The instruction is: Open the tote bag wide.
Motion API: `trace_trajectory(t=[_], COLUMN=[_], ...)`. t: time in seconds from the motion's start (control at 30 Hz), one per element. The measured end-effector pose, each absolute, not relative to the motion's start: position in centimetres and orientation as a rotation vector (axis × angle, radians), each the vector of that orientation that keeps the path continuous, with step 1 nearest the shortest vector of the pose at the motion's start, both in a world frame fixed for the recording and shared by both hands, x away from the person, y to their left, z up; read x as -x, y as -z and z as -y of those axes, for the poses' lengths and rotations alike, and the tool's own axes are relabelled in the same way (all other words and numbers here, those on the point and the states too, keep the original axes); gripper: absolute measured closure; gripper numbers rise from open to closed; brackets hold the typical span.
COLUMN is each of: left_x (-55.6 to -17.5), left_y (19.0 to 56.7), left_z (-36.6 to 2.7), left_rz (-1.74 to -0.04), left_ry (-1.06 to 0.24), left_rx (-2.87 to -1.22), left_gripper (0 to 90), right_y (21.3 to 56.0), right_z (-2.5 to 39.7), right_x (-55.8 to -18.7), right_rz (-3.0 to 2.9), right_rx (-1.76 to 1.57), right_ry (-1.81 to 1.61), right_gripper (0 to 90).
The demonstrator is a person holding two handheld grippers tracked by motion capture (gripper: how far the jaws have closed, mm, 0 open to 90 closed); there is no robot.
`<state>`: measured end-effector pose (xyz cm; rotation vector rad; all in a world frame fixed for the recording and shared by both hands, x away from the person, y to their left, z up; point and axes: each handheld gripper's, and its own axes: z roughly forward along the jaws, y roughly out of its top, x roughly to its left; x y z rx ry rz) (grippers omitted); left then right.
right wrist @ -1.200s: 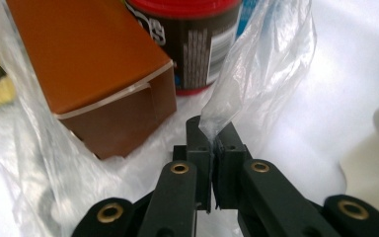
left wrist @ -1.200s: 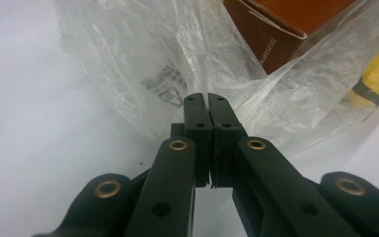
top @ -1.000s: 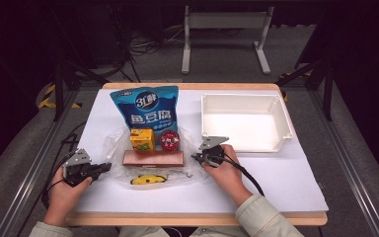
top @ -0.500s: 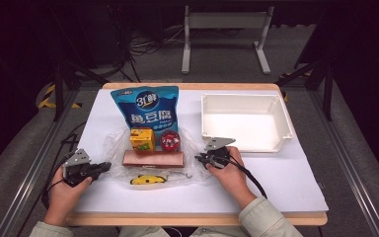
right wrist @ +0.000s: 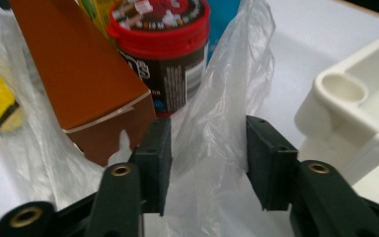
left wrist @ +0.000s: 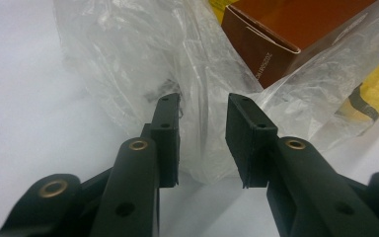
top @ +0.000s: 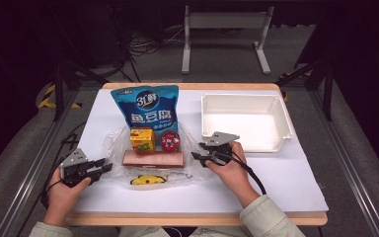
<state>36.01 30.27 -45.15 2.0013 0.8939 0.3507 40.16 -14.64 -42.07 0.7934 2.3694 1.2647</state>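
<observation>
The crumpled clear bag (top: 150,158) blurs the brown box (top: 153,158) and yellow toy (top: 148,180) inside it, mid-table (top: 296,182) on white sheet, dark room around. Both left tongs (top: 106,167) and right tongs (top: 197,157) stand open, plastic between the jaws, ungripped.

Both forearms wear pale, light-coloured sleeves with cuffs at the wrist; the left gripper (top: 106,167) and right gripper (top: 196,156) are matte black, each topped by a grey three-cornered plate; brass-ringed pivot holes and small screw holes dot the jaws; black cables trail away.
</observation>
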Motion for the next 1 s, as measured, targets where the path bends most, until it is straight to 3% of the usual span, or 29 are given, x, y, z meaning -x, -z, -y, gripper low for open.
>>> trace_trajectory(t=[0.13, 0.4, 1.0], left_x=[-35.9, -35.7, -34.7], left_y=[45.1, 44.8, 43.4], left_z=[-30.3, -30.4, -30.3], left_rz=[-0.89, -0.878, -0.839], left_ry=[-0.352, -0.337, -0.381], left_rx=[-1.99, -1.956, -1.902], left_gripper=[59.3, 49.8, 27.8], right_y=[41.4, 39.6, 36.4], right_z=[14.7, 14.9, 14.5], right_x=[-40.0, -39.8, -39.3], right_rz=[-2.337, -2.302, -2.243], right_rx=[-0.8, -0.766, -0.677], right_ry=[-1.338, -1.415, -1.515], right_gripper=[37.1, 30.1, 27.7])
